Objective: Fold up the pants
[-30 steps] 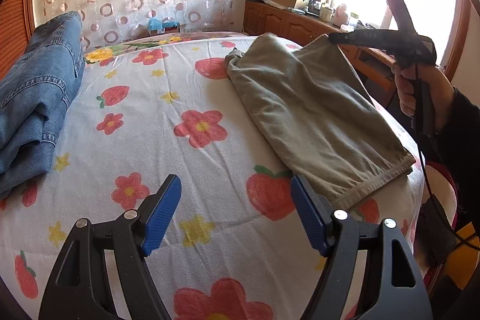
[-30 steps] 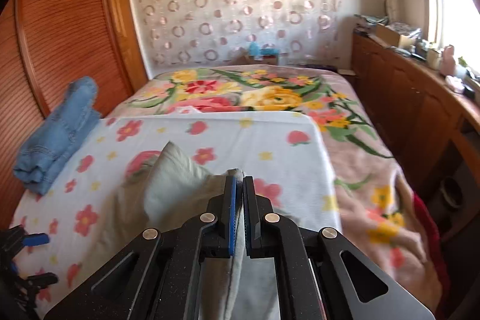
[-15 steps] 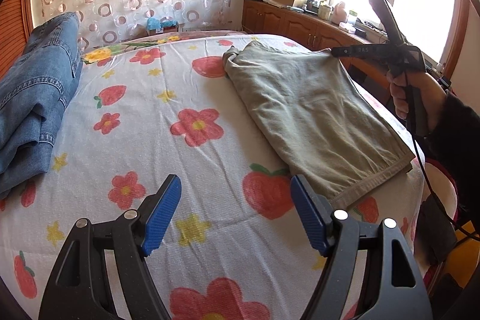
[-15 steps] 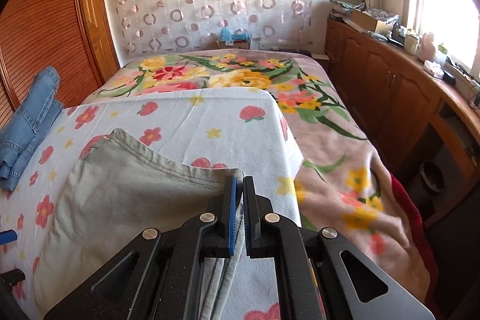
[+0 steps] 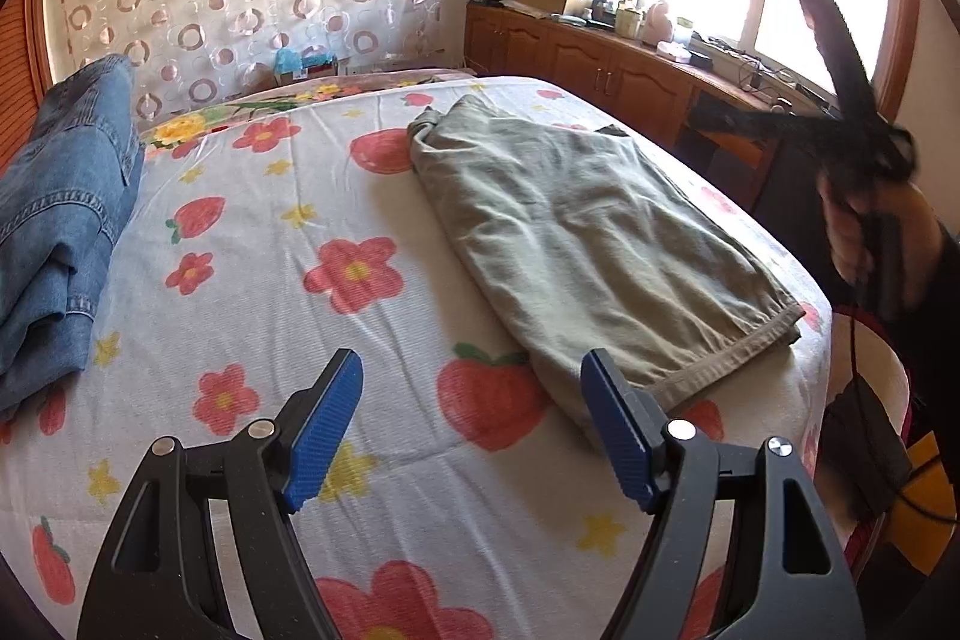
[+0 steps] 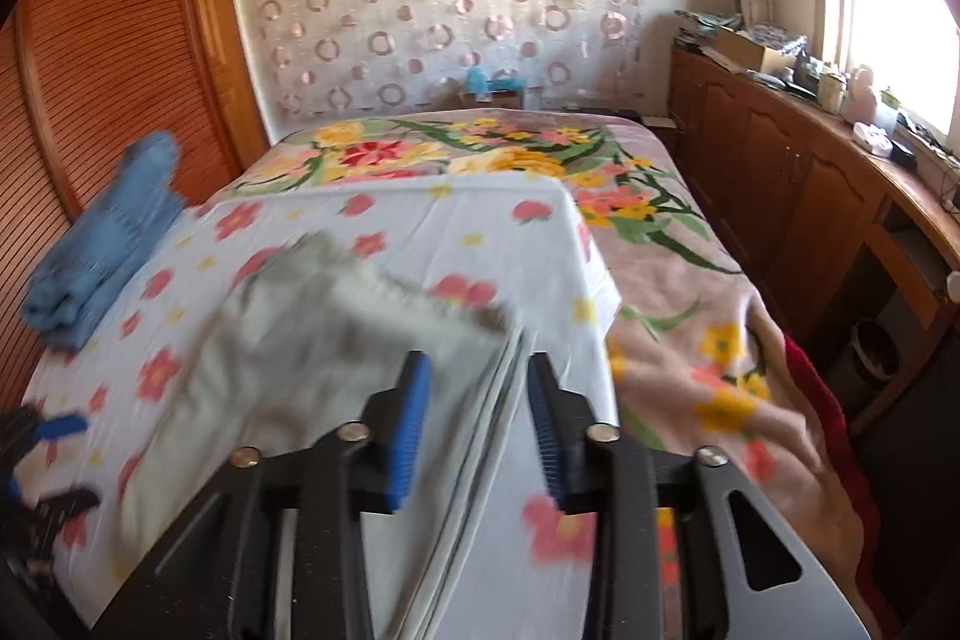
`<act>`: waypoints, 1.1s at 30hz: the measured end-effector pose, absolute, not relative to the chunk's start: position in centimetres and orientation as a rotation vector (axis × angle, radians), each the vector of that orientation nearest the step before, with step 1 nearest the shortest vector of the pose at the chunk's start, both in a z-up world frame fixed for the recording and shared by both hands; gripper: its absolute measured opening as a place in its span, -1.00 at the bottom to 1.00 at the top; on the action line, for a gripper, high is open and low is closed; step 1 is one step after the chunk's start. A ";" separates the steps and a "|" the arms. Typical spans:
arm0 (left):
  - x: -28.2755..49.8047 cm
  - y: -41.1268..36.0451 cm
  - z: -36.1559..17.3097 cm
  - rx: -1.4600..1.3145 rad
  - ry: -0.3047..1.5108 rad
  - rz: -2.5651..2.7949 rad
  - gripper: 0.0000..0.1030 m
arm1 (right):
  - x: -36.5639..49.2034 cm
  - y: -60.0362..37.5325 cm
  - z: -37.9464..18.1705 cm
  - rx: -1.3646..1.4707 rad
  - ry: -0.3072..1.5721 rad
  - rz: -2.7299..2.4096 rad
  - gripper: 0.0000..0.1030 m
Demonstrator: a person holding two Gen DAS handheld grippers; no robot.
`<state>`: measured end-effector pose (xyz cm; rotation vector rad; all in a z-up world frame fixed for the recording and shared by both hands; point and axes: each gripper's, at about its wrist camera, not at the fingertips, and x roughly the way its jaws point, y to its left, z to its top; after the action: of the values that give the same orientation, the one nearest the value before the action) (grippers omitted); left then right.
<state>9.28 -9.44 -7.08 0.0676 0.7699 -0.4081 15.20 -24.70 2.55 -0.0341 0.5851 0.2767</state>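
Right hand-held gripper [image 6: 477, 424] just opening, blurred khaki pants [image 5: 594, 232] edge seemingly loose between jaws; back off clear. Left hand-held gripper [image 5: 471, 430] wide, empty above bed [image 5: 270, 280].

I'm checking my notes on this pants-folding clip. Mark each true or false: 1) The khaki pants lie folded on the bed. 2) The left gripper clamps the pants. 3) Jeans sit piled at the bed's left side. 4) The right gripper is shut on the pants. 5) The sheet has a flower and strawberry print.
1) True: the khaki pants lie folded flat on the bed.
2) False: the left gripper is open and holds nothing.
3) True: the jeans are piled there.
4) False: the right gripper has just been opening; its pads are off the cloth.
5) True.
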 end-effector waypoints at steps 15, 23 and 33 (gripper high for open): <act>8.1 -10.8 -7.6 0.116 0.791 -0.455 0.48 | 5.0 -25.8 -0.7 -0.041 0.612 0.313 -0.15; 6.4 -11.6 -8.4 0.161 0.833 -0.531 0.10 | 3.3 -26.0 -1.2 -0.010 0.632 0.309 -0.15; 6.7 -13.8 -8.7 0.213 0.829 -0.575 -0.50 | 2.7 -25.4 -1.4 0.034 0.628 0.330 -0.15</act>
<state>6.66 -13.83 -8.73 0.2135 0.8289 -0.5747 2.75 -25.35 -1.43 0.0339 0.6276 0.3295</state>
